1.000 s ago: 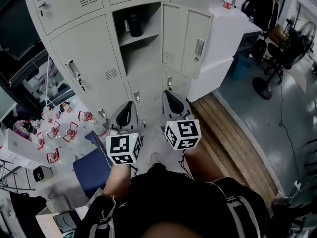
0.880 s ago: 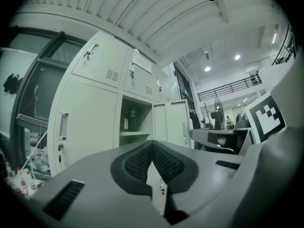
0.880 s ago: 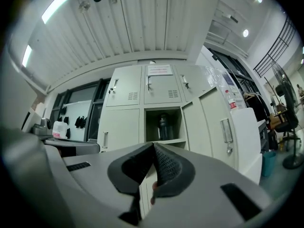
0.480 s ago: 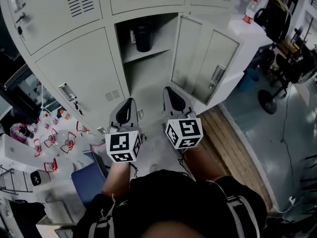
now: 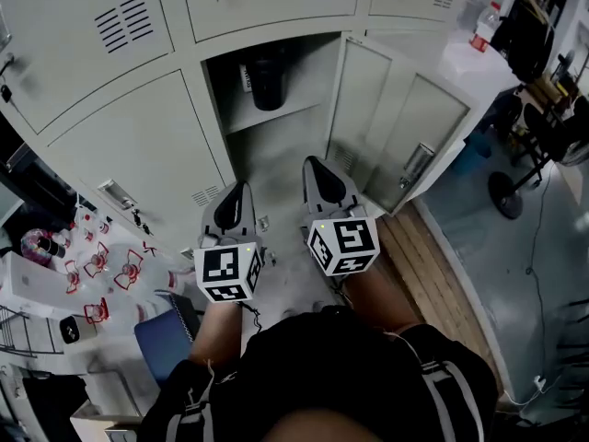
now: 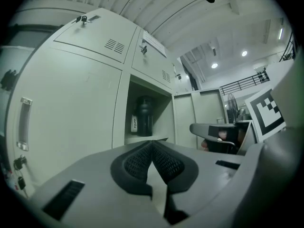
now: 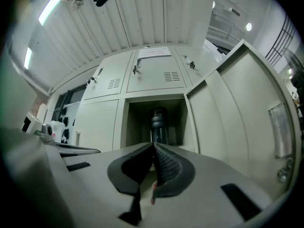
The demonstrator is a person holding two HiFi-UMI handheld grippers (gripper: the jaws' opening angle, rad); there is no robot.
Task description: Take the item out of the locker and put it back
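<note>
The open locker (image 5: 276, 150) looks bigger and nearer than it did a second ago; the person has walked up to it with both arms held out in front. The door (image 5: 396, 122) hangs wide open on the right side, so nothing blocks the way in. The dark bottle (image 5: 267, 79) stands upright on the shelf (image 5: 281, 113) inside, in the same spot as before; nobody has touched it yet. The left hand-held gripper (image 5: 237, 194) points level at the locker with its two jaws pressed together and nothing between them. The right hand-held gripper (image 5: 313, 168) is just the same, jaws pressed together and empty; it sits a bit further forward than the left one. In the right gripper view the bottle (image 7: 159, 122) is straight ahead above the closed tips, so this one looks lined up best for the grab; in the left gripper view the bottle (image 6: 144, 117) is a little off to the left. I think this is only the walking-up part; the taking-out has not begun. The tips are not inside the locker yet, and one pair of jaws must spread apart before it can go round the bottle.
</note>
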